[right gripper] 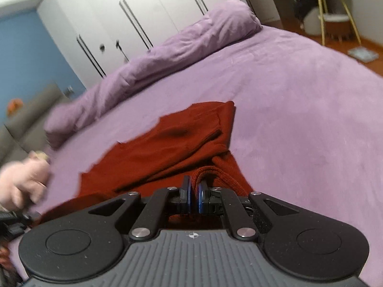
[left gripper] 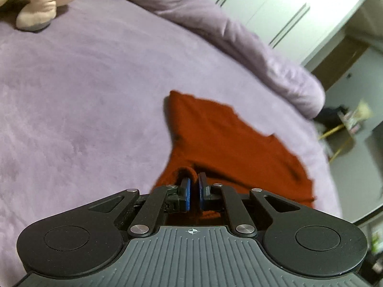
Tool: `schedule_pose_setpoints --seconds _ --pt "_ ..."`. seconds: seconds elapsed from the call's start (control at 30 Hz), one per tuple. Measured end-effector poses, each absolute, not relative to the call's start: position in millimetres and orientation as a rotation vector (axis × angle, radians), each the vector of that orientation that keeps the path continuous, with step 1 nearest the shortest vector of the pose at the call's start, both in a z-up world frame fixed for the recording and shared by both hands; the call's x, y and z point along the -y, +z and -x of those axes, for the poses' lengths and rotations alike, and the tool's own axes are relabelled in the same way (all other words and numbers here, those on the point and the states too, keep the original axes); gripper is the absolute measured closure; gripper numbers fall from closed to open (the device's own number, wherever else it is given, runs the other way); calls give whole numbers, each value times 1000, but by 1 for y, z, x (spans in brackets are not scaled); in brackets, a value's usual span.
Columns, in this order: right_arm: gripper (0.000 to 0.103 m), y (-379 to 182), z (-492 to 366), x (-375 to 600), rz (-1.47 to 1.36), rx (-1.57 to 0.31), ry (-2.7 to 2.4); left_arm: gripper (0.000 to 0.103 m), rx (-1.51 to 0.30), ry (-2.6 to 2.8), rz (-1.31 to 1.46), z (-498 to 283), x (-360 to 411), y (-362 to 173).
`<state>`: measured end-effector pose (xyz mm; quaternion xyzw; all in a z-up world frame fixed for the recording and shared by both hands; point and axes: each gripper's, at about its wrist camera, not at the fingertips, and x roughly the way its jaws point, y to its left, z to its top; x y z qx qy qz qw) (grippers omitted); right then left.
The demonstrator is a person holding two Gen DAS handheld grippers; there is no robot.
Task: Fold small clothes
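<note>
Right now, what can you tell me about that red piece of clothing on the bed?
The red garment is a small rust-red knit top, soft and ribbed at its edges. It lies partly folded on the purple bedspread. The left gripper and right gripper each pinch a bunched near edge, which rises off the bedspread.

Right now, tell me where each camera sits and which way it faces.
Left wrist: on the left tool, looking down across the bed; tool shut on the red garment.
Right wrist: on the right tool, looking down the bed toward the wardrobe; tool shut on the garment, a hand at left.
Shared: garment, bed, duvet.
</note>
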<state>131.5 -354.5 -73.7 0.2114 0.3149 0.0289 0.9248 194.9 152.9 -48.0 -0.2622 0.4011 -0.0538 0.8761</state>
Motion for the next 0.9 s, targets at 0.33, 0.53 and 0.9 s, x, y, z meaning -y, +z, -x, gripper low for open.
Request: schedule_pose_setpoints --seconds 0.33,0.53,0.9 --pt "65 -88 -148 362 -245 -702 55 58 -887 -192 391 -200 -153 -76" --pt "65 -101 -164 346 -122 -776 105 64 -893 -208 276 -205 -134 -84" --pt "86 -105 -179 332 3 -787 114 81 -921 -241 183 -223 -116 -90"
